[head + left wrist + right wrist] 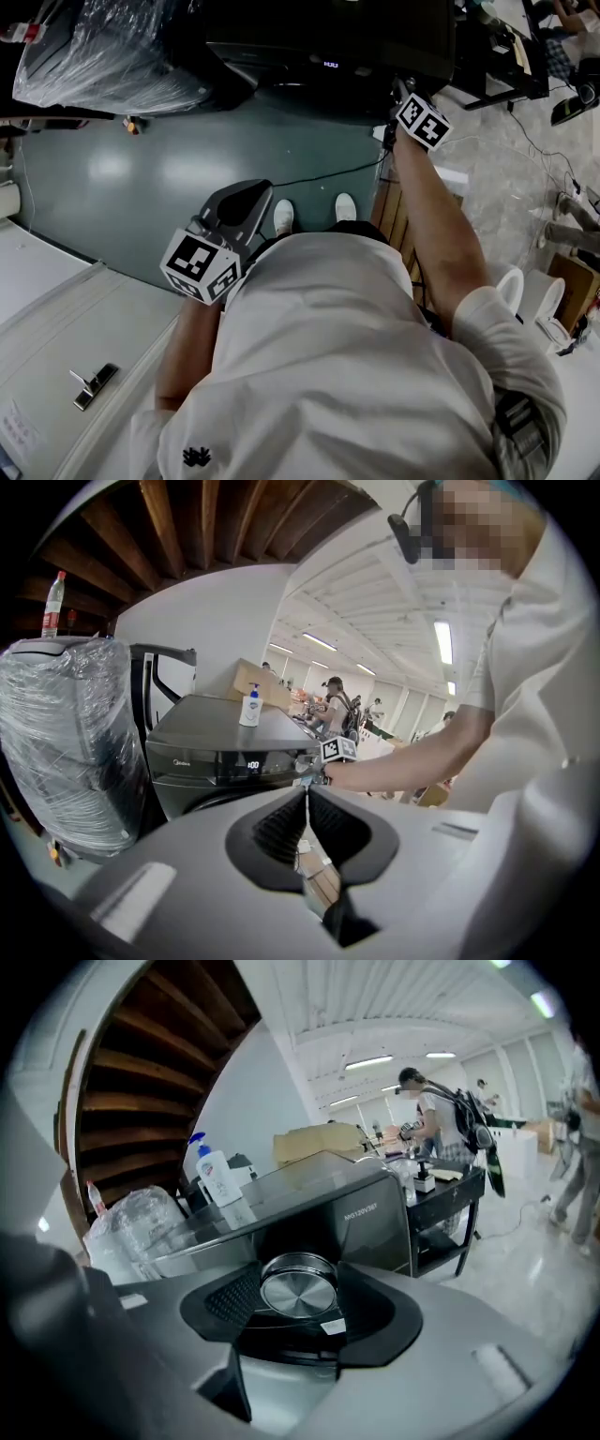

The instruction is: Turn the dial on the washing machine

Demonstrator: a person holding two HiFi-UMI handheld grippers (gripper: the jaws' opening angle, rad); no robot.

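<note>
floor: smooth grey-green floor (pixel 141 178) w/ glare patches, centre-left of head view; pale marbled tile (pixel 497 178) at right; thin black cable (pixel 323 174) across mid frame
room: big open hall, strip lights, white ceiling; dark timber beams (pixel 187 527) upper left of left gripper view; ppl (pixel 334 703) far back, mid frame
washer: dark grey washing machine (pixel 220 747), front-loader, small lit display on panel, centre-left of left gripper view; top centre in head view
on top: white pump bottle (pixel 249 708) standing upright on washer lid
beside: plastic-wrapped bulky item (pixel 103 56), upper left of head view, just left of washer
dial: round dial (pixel 298 1290), brushed silver face w/ concentric sheen, bright rim; on washer front panel, centre of right gripper view, between the black pads
R grip: right gripper (pixel 298 1277) pinching dial, pads against both sides, jaws set wide; arm stretched to upper right of head view
L grip: left gripper (pixel 306 803) pressed together, nothing between; held low, lower left-centre of head view, well apart from washer
</note>
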